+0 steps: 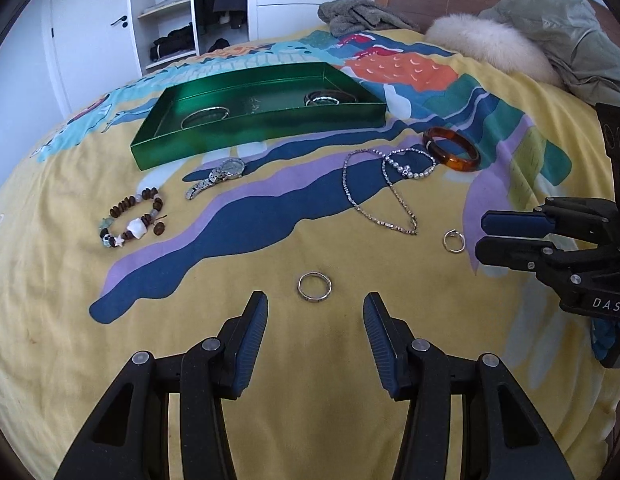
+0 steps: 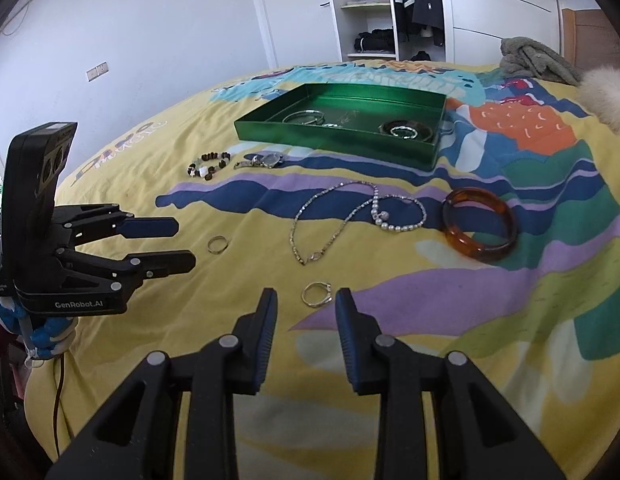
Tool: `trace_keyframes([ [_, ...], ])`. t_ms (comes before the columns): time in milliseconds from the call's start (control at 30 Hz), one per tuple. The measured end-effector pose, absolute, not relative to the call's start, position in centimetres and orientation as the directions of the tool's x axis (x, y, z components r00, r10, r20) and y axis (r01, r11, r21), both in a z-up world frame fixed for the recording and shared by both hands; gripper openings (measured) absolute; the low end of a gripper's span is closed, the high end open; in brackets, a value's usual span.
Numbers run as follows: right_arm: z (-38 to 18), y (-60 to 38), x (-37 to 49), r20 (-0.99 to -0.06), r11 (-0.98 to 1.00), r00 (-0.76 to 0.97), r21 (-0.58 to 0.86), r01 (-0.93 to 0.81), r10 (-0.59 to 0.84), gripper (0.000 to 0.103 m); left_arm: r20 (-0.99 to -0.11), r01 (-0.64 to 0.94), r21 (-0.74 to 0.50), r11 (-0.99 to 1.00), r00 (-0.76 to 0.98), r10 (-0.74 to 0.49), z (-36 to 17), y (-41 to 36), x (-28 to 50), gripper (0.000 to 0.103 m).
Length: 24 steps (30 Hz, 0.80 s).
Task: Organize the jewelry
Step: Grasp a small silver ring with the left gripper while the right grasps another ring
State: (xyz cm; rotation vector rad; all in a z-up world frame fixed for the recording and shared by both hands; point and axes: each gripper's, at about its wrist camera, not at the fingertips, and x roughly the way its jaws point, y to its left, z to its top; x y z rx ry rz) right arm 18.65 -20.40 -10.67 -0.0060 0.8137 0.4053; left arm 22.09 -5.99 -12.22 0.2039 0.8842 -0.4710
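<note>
1. Jewelry lies scattered on a yellow patterned bedspread (image 1: 50, 320), in front of a green tray (image 1: 254, 132) that already holds bangles.
2. Left gripper (image 1: 315, 312) stands half open and empty, with a plain silver ring (image 1: 314, 286) just ahead of its tips.
3. Right gripper (image 2: 306, 304) is open a little less and holds nothing; a second ring (image 2: 317, 294) lies between its tips.
4. Amber bangle (image 2: 479, 224), pearl bracelet (image 2: 399, 214), chain necklace (image 2: 329, 220), watch (image 1: 222, 174) and beaded bracelet (image 1: 134, 216) lie further off.

Glossy green metallic tray (image 1: 214, 148), translucent amber plastic bangle (image 1: 451, 148), shiny metal rings, matt cloth bedspread (image 1: 270, 380), wood-bead bracelet (image 1: 132, 218)
</note>
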Motion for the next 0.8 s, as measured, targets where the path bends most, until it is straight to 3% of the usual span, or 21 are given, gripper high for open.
trace_keyframes([
  [267, -12.8, -19.7, 20.7, -0.739, 0.920, 0.581, 0.138, -0.366, 0.342, 0.029, -0.791, 0.484, -0.037, 0.875, 0.521, -0.321, -14.1, -6.7, 23.9, 0.044],
  [367, -13.3, -19.8, 21.3, -0.750, 0.923, 0.570, 0.142, -0.357, 0.336, 0.029, -0.791, 0.489, -0.047, 0.871, 0.514, -0.331, -14.5, -6.6, 24.1, 0.039],
  [500, -13.8, -19.7, 21.7, -0.760, 0.926, 0.559, 0.147, -0.349, 0.331, 0.028, -0.795, 0.511, -0.055, 0.858, 0.497, -0.348, -14.8, -6.7, 24.0, 0.020],
  [633, -13.9, -19.8, 21.6, -0.765, 0.933, 0.560, 0.144, -0.330, 0.317, 0.019, -0.795, 0.511, -0.058, 0.858, 0.497, -0.349, -14.8, -6.8, 23.9, 0.020],
  [800, -13.7, -19.9, 21.3, -0.763, 0.941, 0.571, 0.145, -0.306, 0.304, 0.018, -0.792, 0.511, -0.043, 0.859, 0.507, -0.341, -14.3, -7.0, 23.5, 0.020],
])
